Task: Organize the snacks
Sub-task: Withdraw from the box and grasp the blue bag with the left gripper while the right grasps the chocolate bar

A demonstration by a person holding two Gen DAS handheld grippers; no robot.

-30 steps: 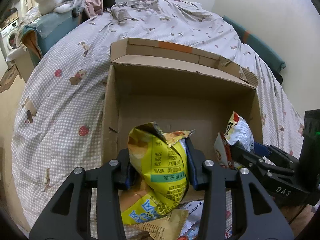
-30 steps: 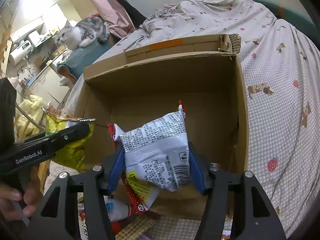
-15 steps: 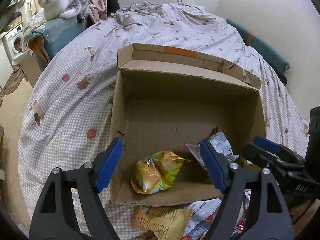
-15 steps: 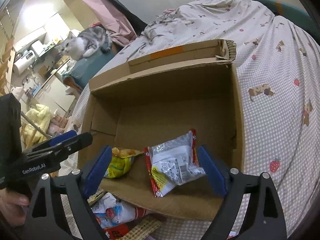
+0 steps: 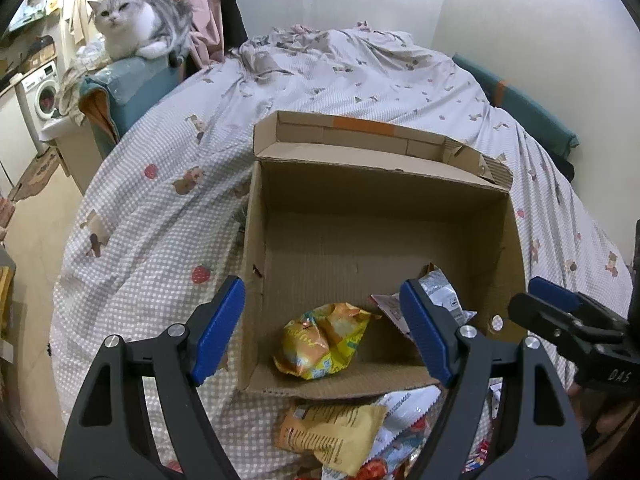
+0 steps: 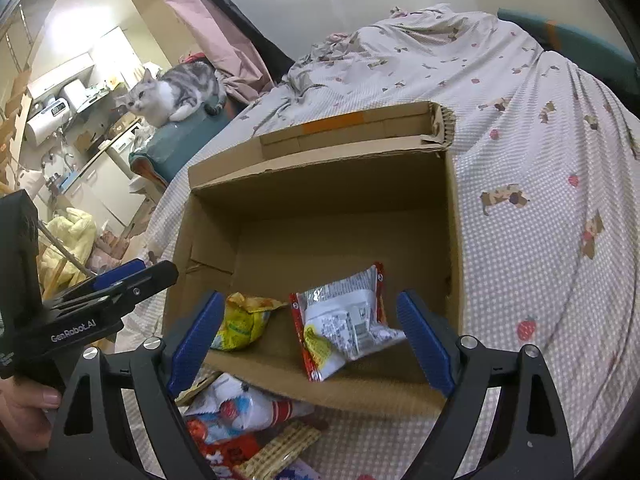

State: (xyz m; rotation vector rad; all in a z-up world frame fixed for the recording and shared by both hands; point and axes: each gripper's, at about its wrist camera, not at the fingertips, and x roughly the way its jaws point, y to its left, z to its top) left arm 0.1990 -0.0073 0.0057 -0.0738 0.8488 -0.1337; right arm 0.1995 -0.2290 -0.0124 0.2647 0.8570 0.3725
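Two snack packets are seen already lying in the cardboard box, which rests open-topped on the checked bedspread with its far flap folded back. Near the box's front wall, a yellow packet is found on the left of the floor and a silver and red packet on the right, close together, though contact cannot be confirmed. Outside the box, just beside its near wall, a loose pile of snacks is left to be sorted, a tan wrapper on top and red and white bags under it.

Both tools are held above the near edge. The left gripper is spread wide with nothing between its blue pads, and the right gripper is likewise spread wide and empty.

Trouble is judged most likely at the pile: the bags overlap, so two could be pinched at once, or a slick wrapper could slip out and be dropped on the bedspread. The soft bedding gives under pressure, so the box could be tipped or nudged by a lowered finger. A grey and white cat is perched well apart at the far left; the box could be disturbed if it jumps across.
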